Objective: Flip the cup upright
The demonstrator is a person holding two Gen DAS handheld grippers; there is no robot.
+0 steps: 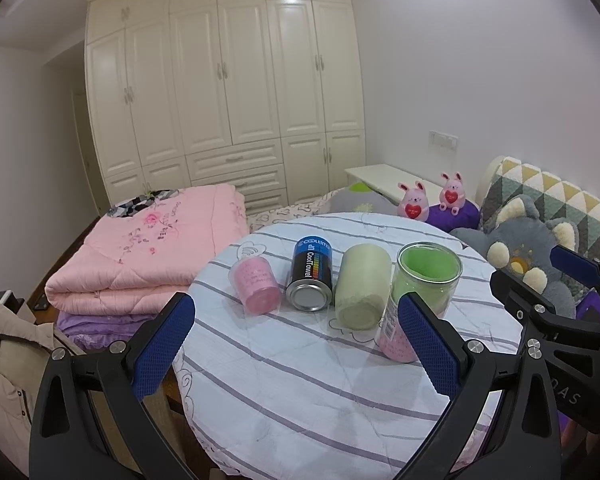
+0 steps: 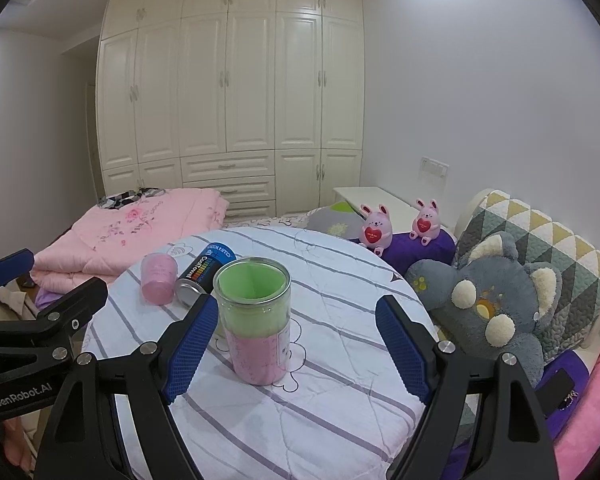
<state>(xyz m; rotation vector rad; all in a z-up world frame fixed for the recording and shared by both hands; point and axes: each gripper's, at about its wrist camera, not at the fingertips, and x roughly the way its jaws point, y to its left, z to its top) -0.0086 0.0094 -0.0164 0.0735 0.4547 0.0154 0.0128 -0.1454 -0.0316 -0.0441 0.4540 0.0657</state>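
Right wrist view first: we see the round worktop (image 2: 340, 380) under its striped sheet, set beside a bed piled with a pink quilt (image 2: 140, 224) and a grey plush (image 2: 496, 304). It carries a row of four containers, and we judge the row is laid out so each can be reached from the near edge in turn.

Nearest the right claw (image 2: 298, 344) stands the tall jar (image 2: 256, 320), upright, mouth up, green over pink inside. That one looks finished. The right claw is spread wide and holds nothing, its jaws standing either side of the jar without touching it.

From the left wrist view, three containers lie on their sides with their bases toward us: the pale green cup (image 1: 362, 286) just beside the jar, then the can (image 1: 311, 276), then the small pink cup (image 1: 256, 286) farthest left. We take the green cup as the next to be stood up, though the task does not say which.

Our left claw (image 1: 296, 354) is also wide open and empty, hanging above the near edge, short of the row. Its right jaw hides part of the jar's base.
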